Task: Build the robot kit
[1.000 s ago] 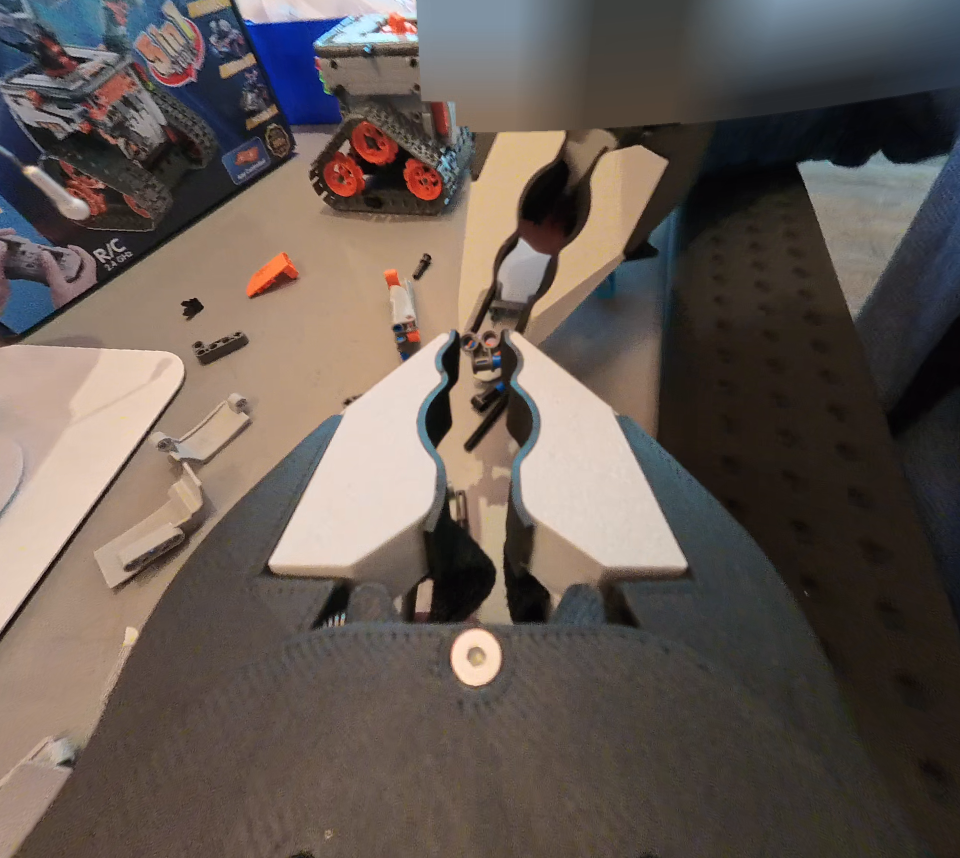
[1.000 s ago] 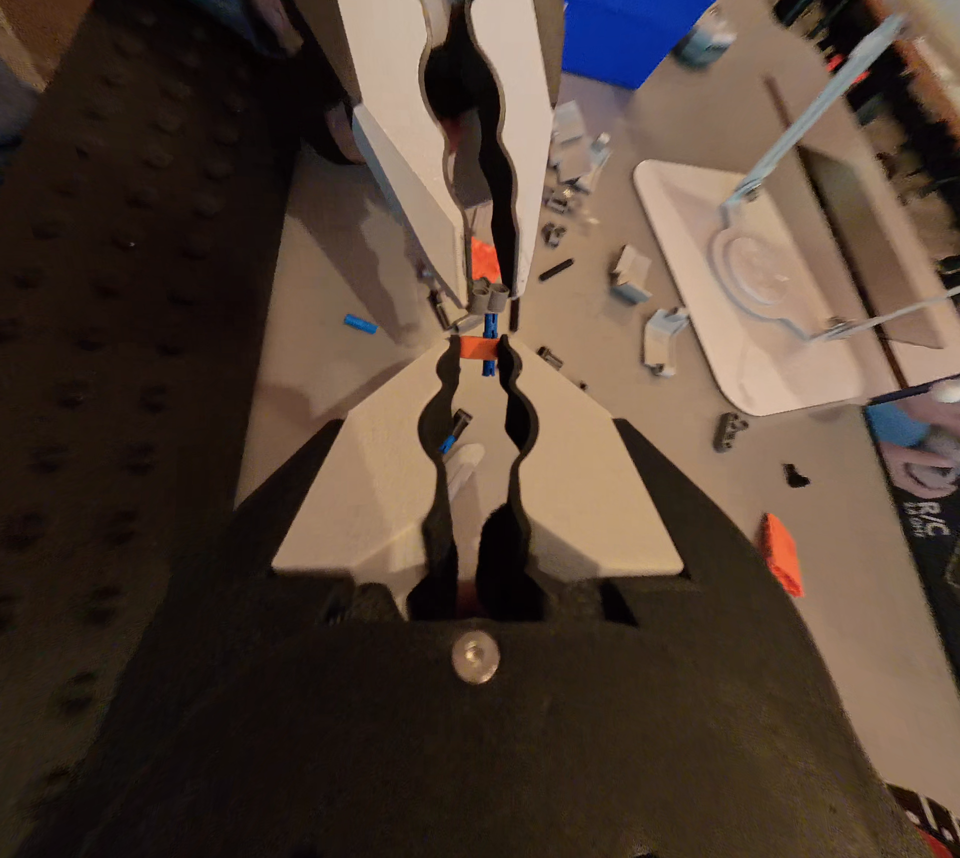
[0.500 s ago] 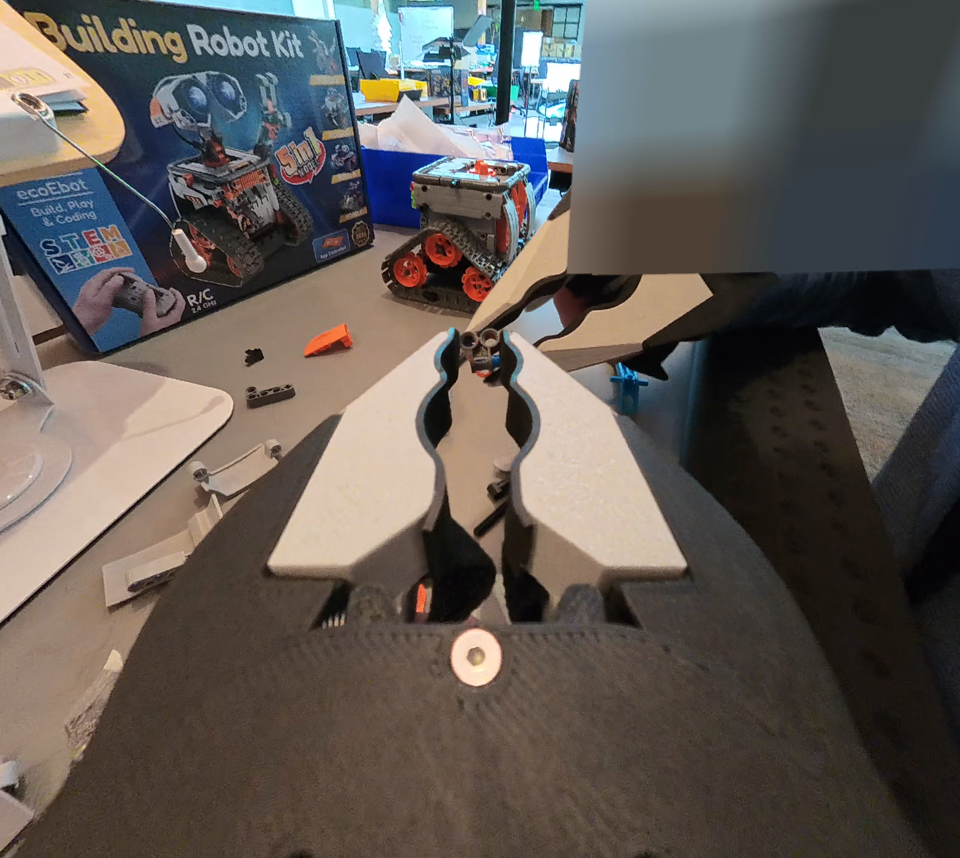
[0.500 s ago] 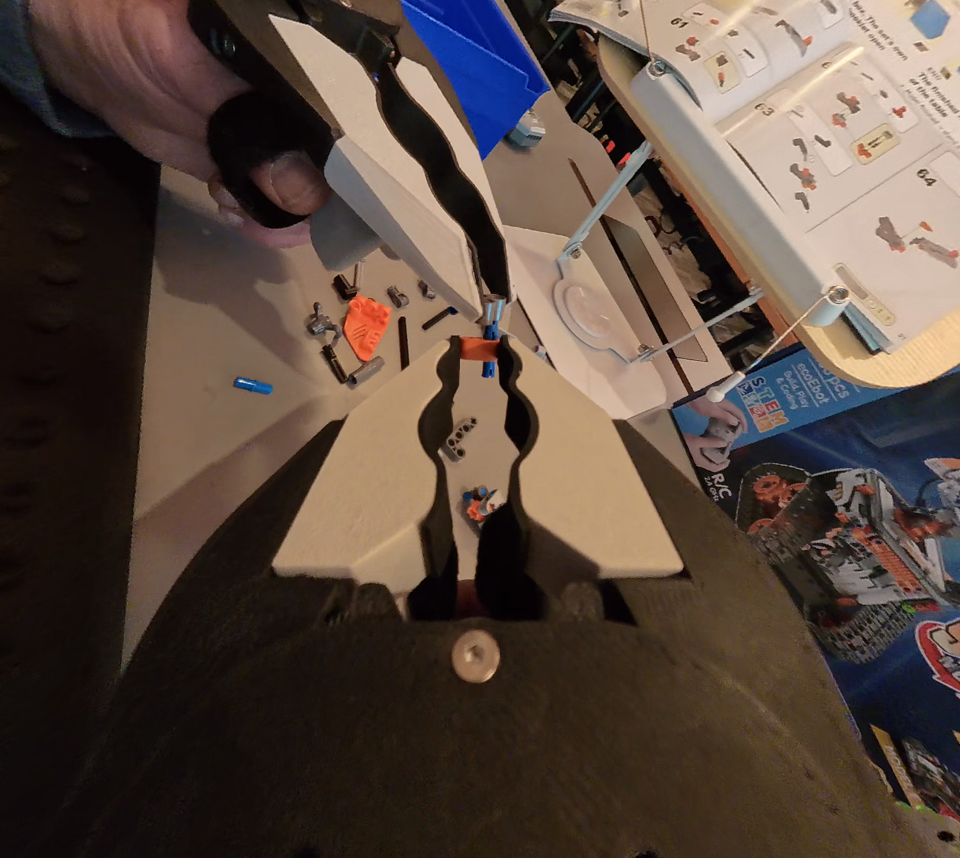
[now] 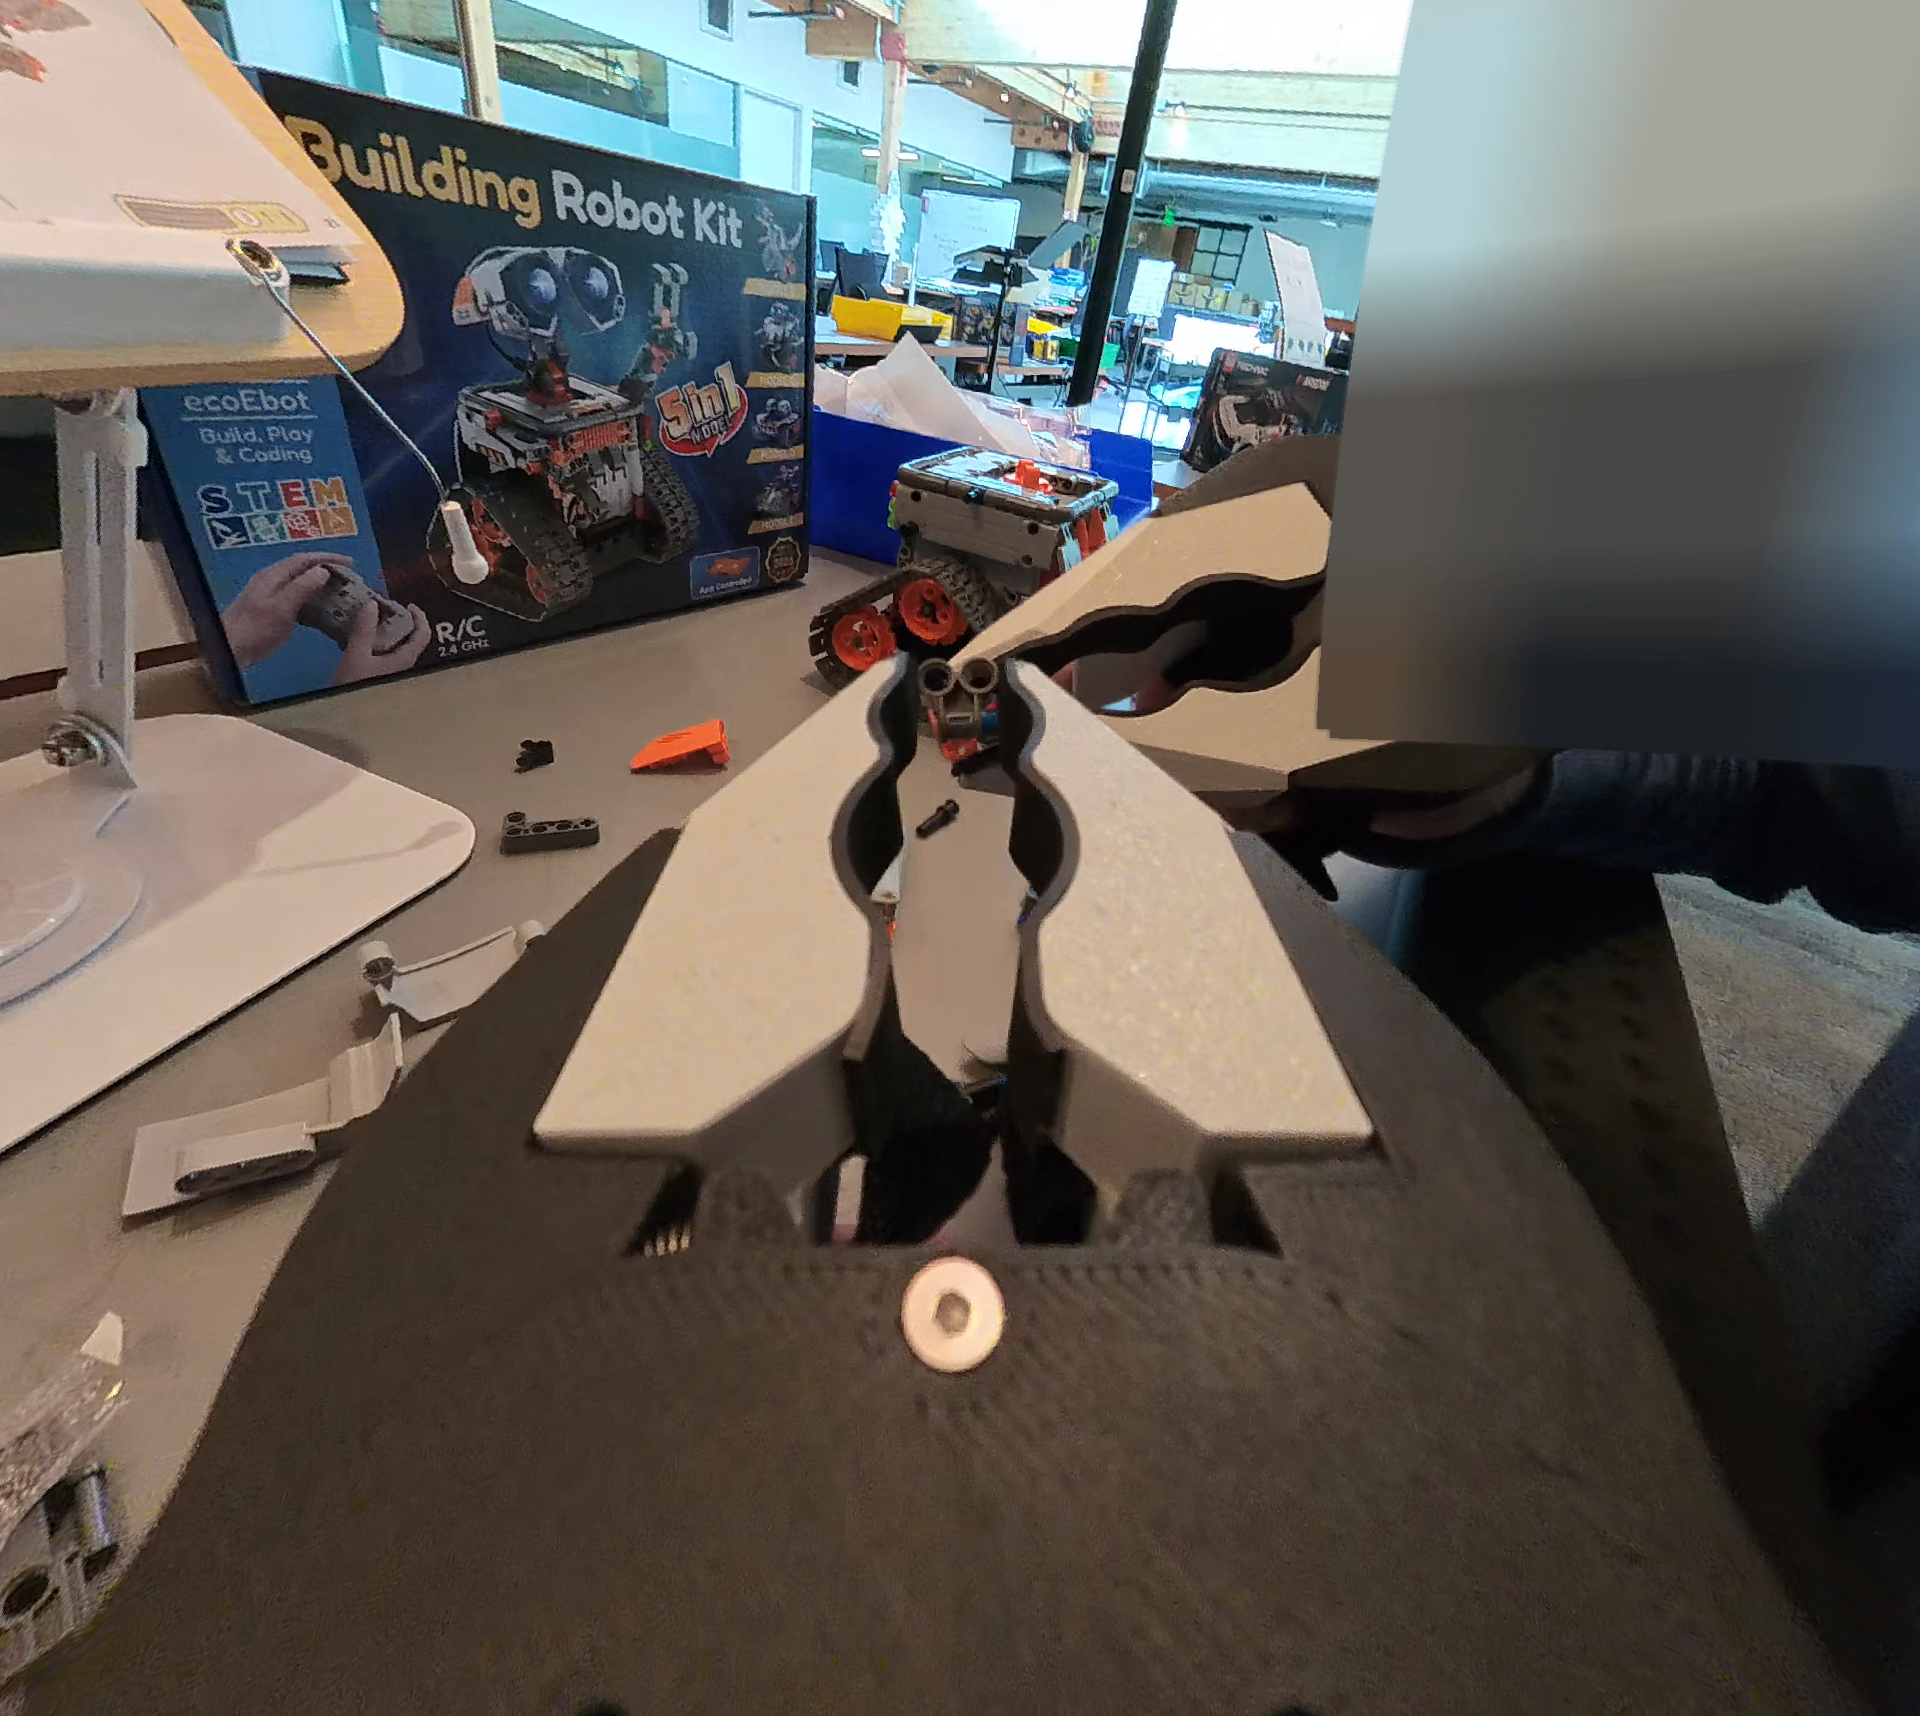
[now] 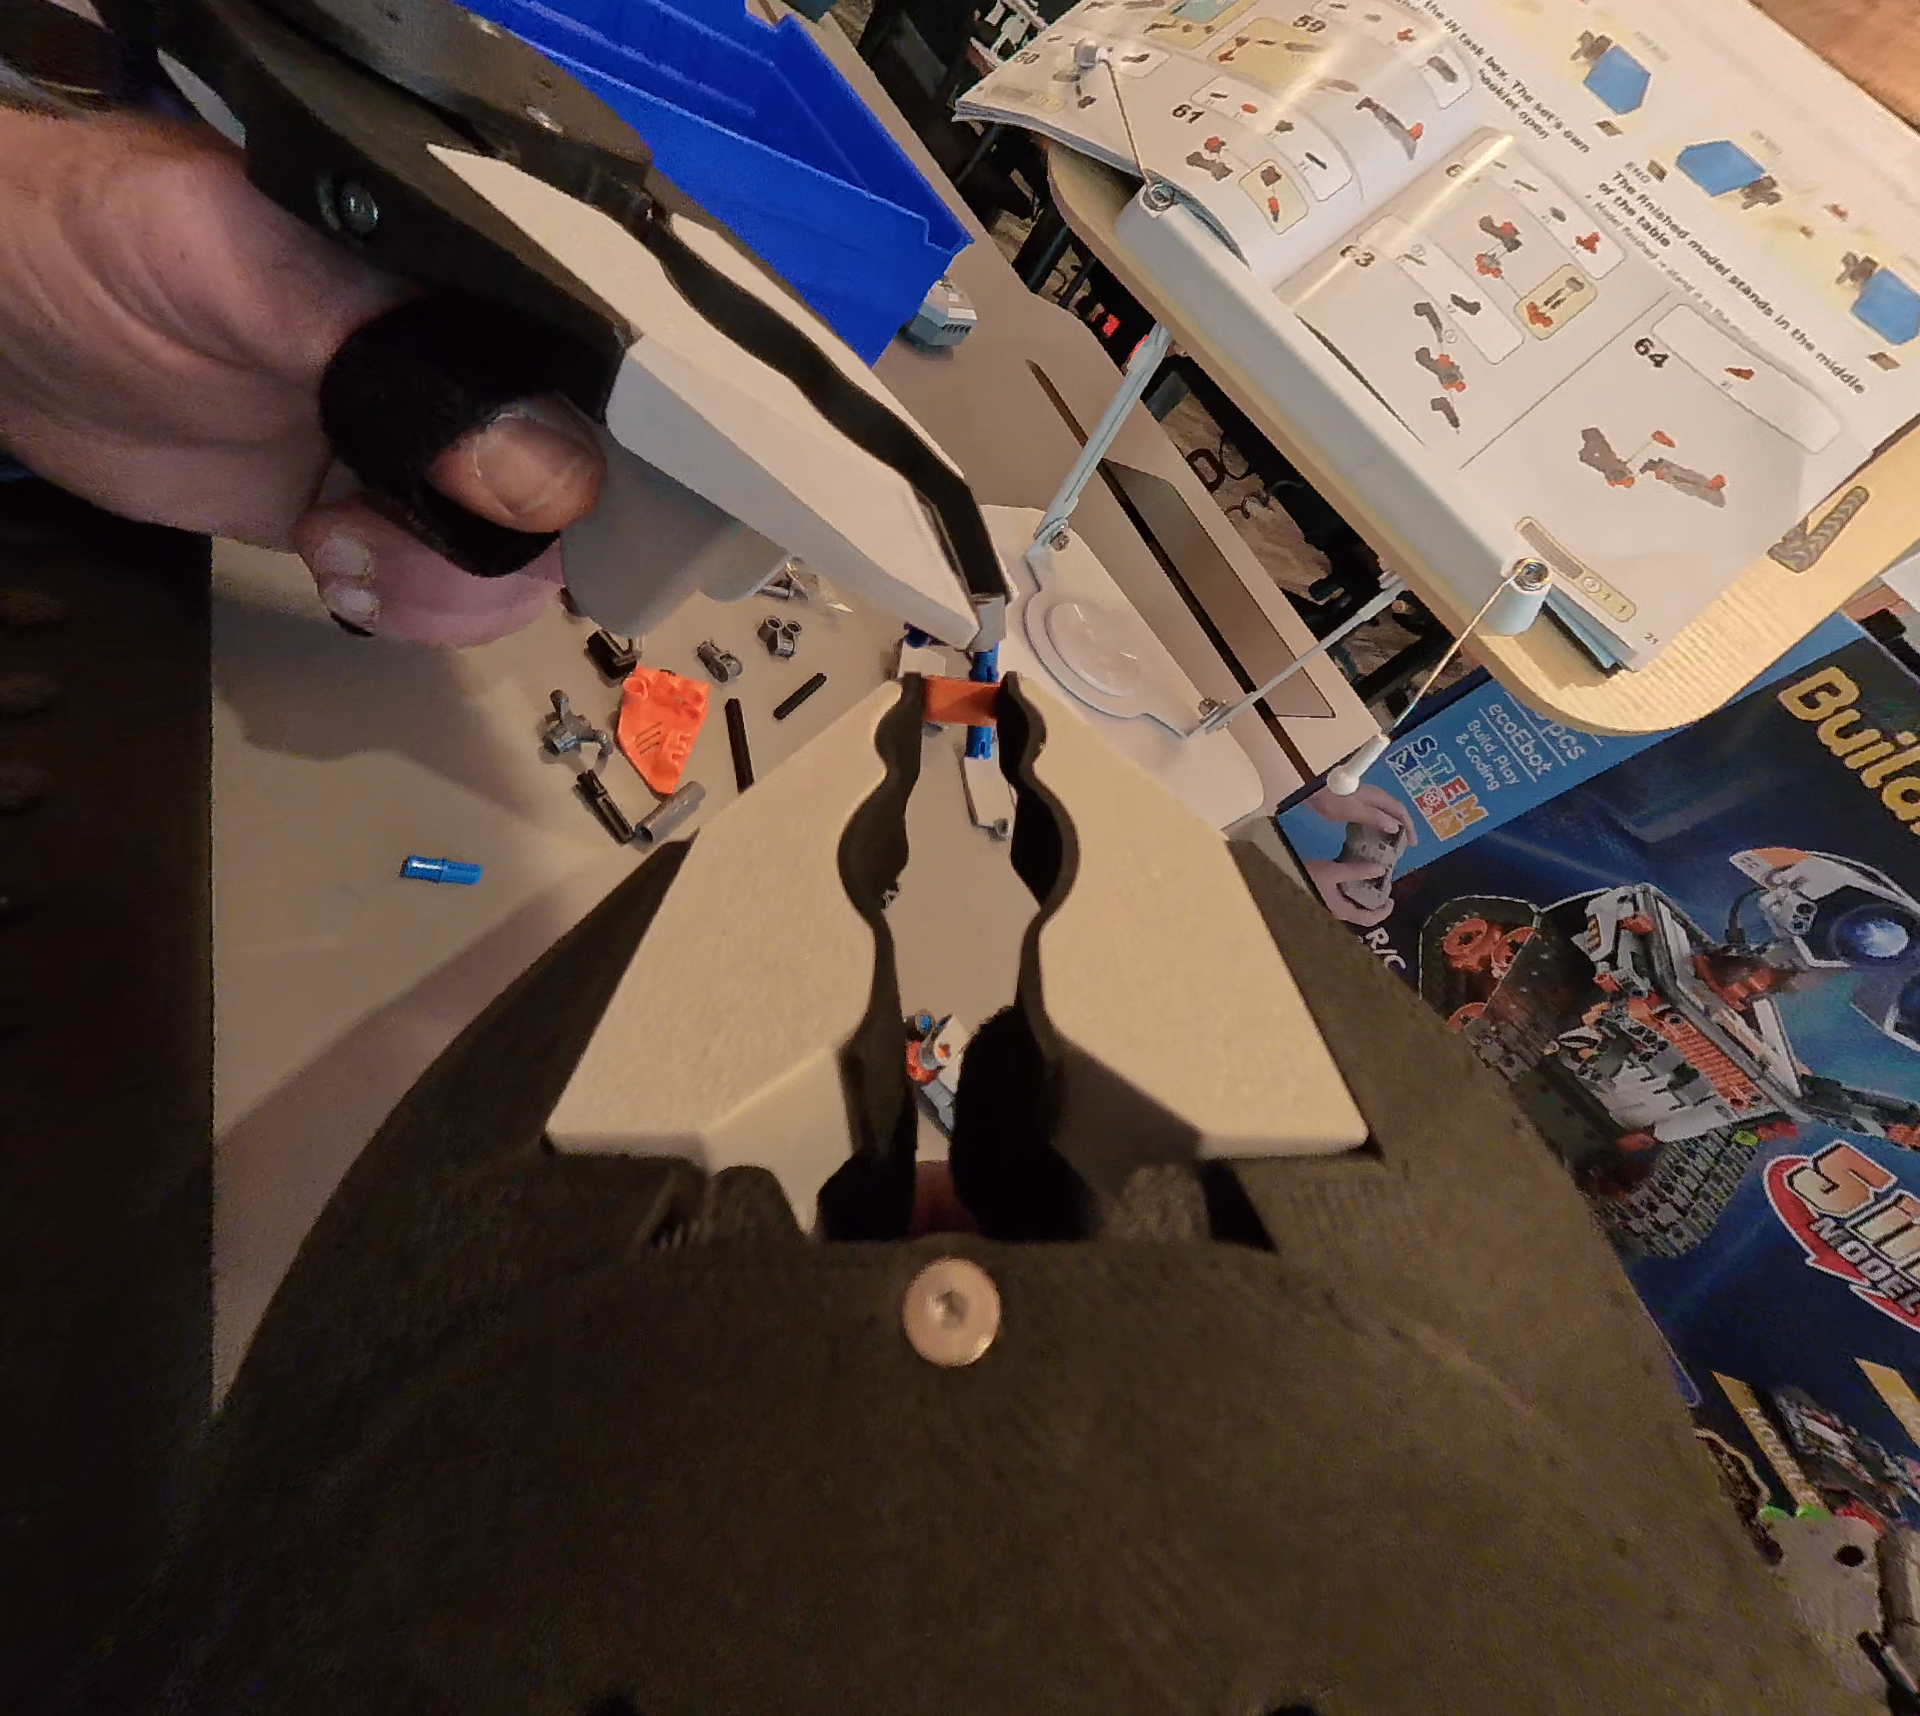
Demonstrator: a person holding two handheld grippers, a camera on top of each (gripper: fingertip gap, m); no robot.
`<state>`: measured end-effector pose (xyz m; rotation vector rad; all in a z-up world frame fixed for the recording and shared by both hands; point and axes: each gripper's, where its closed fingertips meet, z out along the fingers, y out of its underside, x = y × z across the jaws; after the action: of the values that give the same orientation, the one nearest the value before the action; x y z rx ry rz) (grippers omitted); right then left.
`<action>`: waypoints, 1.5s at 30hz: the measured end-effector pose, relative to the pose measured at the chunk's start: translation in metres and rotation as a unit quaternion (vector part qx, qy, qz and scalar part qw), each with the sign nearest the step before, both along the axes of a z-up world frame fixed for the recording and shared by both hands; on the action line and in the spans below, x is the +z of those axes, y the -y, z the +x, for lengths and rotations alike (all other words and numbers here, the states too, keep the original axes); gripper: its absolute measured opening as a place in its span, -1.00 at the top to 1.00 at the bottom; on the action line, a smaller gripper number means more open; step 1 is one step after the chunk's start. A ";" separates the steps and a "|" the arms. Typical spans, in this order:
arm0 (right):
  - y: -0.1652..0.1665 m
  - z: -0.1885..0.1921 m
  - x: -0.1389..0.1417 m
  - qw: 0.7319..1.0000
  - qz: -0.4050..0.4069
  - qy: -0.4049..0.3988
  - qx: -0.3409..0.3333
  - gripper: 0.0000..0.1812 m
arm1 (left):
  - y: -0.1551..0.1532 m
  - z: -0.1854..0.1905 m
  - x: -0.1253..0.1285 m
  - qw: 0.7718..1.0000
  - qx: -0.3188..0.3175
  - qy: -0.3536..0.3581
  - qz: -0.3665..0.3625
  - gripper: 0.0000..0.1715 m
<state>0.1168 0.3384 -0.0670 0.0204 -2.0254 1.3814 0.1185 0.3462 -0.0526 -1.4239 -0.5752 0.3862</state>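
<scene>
My left gripper (image 5: 958, 692) is shut on a small grey connector piece (image 5: 958, 679) with two round holes. My right gripper (image 6: 961, 698) is shut on a small orange piece (image 6: 958, 698) with a blue pin (image 6: 979, 726) through it. The two held pieces meet tip to tip above the table. In the right wrist view the left gripper (image 6: 982, 622) comes in from the upper left, held by a hand (image 6: 208, 378). In the left wrist view the right gripper's fingers (image 5: 1153, 586) come in from the right.
A tracked robot model (image 5: 977, 544) stands behind the grippers, with a kit box (image 5: 499, 378) and a blue bin (image 6: 727, 108). A white stand (image 5: 208, 856) holds an open instruction booklet (image 6: 1507, 160). Loose small parts lie on the grey table (image 6: 332, 793), among them an orange panel (image 6: 657, 721). Only a small space, under 4 cm, lies between the two pairs of fingers.
Both grippers have tilted up from looking down at the table and risen with their pieces still joined tip to tip. Neither has let go.
</scene>
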 end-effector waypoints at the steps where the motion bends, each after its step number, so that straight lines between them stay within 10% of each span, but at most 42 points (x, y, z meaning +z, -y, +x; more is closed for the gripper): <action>1: 0.000 0.000 0.001 1.000 -0.002 -0.001 -0.002 0.86 | 0.000 0.000 0.001 1.000 0.004 -0.003 0.000 0.84; 45: 0.000 0.016 0.012 0.991 0.020 -0.114 0.072 0.88 | -0.001 0.010 0.008 0.975 -0.120 0.131 0.133 0.84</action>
<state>0.1328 0.3384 -0.0555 0.3346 -1.8894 1.3572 0.1282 0.3474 -0.0450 -1.2732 -0.6323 -0.0720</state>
